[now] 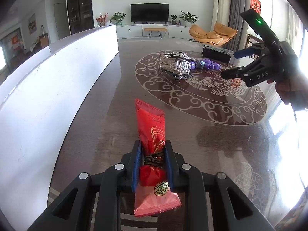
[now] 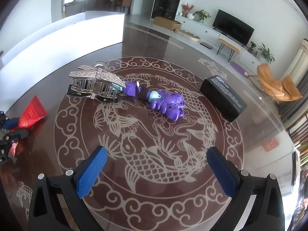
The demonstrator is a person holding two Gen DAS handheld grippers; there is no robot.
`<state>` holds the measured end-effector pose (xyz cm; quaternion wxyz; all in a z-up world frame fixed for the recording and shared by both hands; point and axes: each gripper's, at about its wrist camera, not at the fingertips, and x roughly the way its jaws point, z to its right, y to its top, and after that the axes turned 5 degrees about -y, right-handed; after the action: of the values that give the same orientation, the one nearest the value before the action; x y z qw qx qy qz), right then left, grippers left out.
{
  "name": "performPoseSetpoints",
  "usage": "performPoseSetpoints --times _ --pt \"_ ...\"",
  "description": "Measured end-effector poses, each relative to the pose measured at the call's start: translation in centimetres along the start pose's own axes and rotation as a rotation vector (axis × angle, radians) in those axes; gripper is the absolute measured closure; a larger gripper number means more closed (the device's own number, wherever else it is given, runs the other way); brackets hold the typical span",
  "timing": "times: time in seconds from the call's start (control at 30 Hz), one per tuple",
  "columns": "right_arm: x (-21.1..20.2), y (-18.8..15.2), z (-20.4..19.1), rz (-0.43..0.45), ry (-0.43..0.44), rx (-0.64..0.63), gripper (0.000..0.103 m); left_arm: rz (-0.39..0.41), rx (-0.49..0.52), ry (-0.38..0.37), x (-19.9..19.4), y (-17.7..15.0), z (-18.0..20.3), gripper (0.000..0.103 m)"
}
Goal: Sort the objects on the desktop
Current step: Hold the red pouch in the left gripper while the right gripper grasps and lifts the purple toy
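Left gripper (image 1: 153, 160): blue ribbed pads clamped on a glossy red snack packet (image 1: 152, 144) with crimped ends, held low over the dark glazed counter (image 1: 192, 134). White box wall (image 1: 48, 88) just left. Right-wrist view alone shows, mid-counter: rhinestone hair claw (image 2: 94, 82) touching a purple plastic toy (image 2: 161, 101); matte black box (image 2: 223, 98) apart. Right gripper (image 2: 156, 171): jaws wide, empty, above bare carp inlay

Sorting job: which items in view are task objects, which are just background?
Job items: red snack packet, clamped in the left tool; rhinestone hair claw; purple toy; black box; white bin.

Just lying about: TV, orange chair, potted plants.
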<state>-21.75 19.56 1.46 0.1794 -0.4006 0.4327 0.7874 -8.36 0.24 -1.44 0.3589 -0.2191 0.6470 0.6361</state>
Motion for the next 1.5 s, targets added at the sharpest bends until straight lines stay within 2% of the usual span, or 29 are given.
performPoseSetpoints --times 0.1,0.3,0.37,0.43,0.47,0.53,0.6,0.73,0.8,0.87,0.93,1.03,1.1,1.13,1.3,1.5 --pt "2.5 4.0 -0.2 -0.027 0.058 -0.161 0.0 -0.001 0.008 0.009 0.0 0.0 0.2 0.08" --pt "7.4 8.0 -1.2 -0.116 0.122 -0.271 0.005 -0.002 -0.003 -0.001 0.1 0.1 0.2 0.079" --pt "8.7 8.4 -1.0 -0.153 0.161 -0.256 0.012 -0.002 -0.005 -0.001 0.2 0.2 0.2 0.079" --pt "9.1 8.7 0.3 -0.18 0.227 -0.17 0.035 -0.003 -0.005 0.002 0.2 0.2 0.3 0.079" --pt "9.1 8.5 0.8 -0.192 0.235 -0.135 0.042 -0.003 -0.004 0.004 0.3 0.2 0.3 0.079" --pt "8.4 7.7 1.2 -0.202 0.234 -0.089 0.055 -0.003 -0.004 0.004 0.3 0.3 0.4 0.079" --pt "7.1 6.2 1.2 -0.231 0.237 -0.032 0.061 -0.004 -0.008 0.0 0.4 0.3 0.3 0.079" --pt "3.4 1.6 0.2 -0.286 0.267 0.11 0.06 -0.001 -0.024 -0.017 0.3 0.3 -0.1 0.079" --pt "1.7 -0.2 -0.6 -0.289 0.276 0.123 0.059 0.0 -0.038 -0.032 0.2 0.1 -0.3 0.079" --pt "1.0 -1.0 -1.1 -0.287 0.274 0.115 0.046 0.0 -0.046 -0.046 0.0 0.0 -0.6 0.079" --pt "0.6 -1.0 -1.5 -0.262 0.25 0.088 0.038 -0.002 -0.048 -0.05 -0.1 -0.1 -0.7 0.079" --pt "0.6 -0.7 -2.4 -0.223 0.236 0.021 0.038 0.001 -0.057 -0.066 -0.5 -0.4 -0.9 0.079" --pt "0.8 -0.5 -3.3 -0.203 0.235 -0.019 0.047 0.005 -0.076 -0.097 -0.7 -0.5 -1.1 0.08" --pt "0.5 -0.4 -3.2 -0.195 0.236 -0.011 0.078 0.006 -0.093 -0.119 -0.7 -0.5 -1.4 0.08" --pt "-2.9 -1.3 -2.8 -0.17 0.236 0.061 0.08 0.043 -0.141 -0.168 -2.0 -0.6 -2.2 0.081" --pt "-8.7 -3.3 -2.2 -0.081 0.269 0.133 0.08 0.12 -0.151 -0.191 -6.4 -1.2 -2.2 0.081"
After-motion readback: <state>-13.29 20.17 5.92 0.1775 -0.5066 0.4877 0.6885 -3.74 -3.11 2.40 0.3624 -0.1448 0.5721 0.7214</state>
